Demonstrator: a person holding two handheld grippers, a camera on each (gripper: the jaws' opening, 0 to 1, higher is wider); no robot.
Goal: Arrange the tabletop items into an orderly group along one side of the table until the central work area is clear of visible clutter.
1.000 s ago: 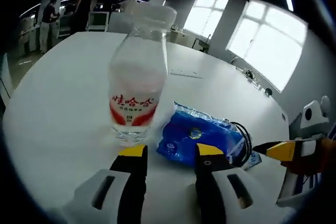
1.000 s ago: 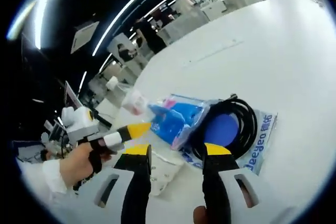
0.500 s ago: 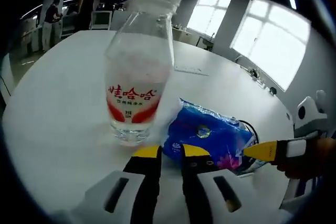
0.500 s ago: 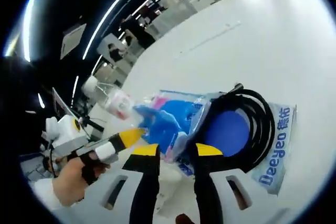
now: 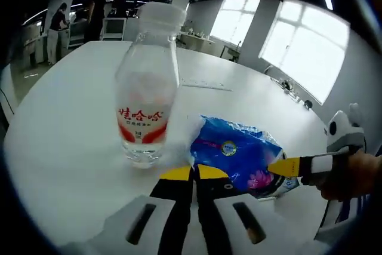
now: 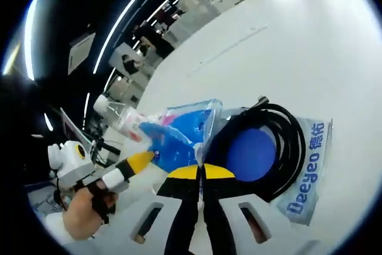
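Left gripper view, gripper: the left gripper (image 5: 194,173) has its yellow-tipped jaws brought together, pinching the near edge of the blue plastic tissue pack (image 5: 237,156).
Left gripper view, bottle: the clear plastic bottle with a white cap and red label (image 5: 147,103) stands upright on the round white worktop (image 5: 65,117), just beside the pack on its left; I cannot tell if they touch.
Left gripper view, other gripper: the right gripper (image 5: 285,166) comes in from the right, held by a hand (image 5: 352,175), its yellow tip at the far side of the pack.

Right gripper view, gripper: the right gripper (image 6: 201,172) is clenched, and the pack's plastic edge (image 6: 179,132) appears caught between the jaws.
Right gripper view, cable: a coil of black cable (image 6: 271,150) lies on a flat blue-and-white packet with printed letters (image 6: 305,171), touching the pack.
Right gripper view, other gripper: the left gripper (image 6: 140,160) holds the opposite side of the pack; the bottle (image 6: 125,117) is behind it.

Risk, bottle: it stands very near, so a sideways swing of the pack could knock it over.
Risk, pack: both grippers hold only thin edges; pulling apart could tear the wrapper or let it slip.
Risk, cable: it may drag along with the pack and spread the clutter.
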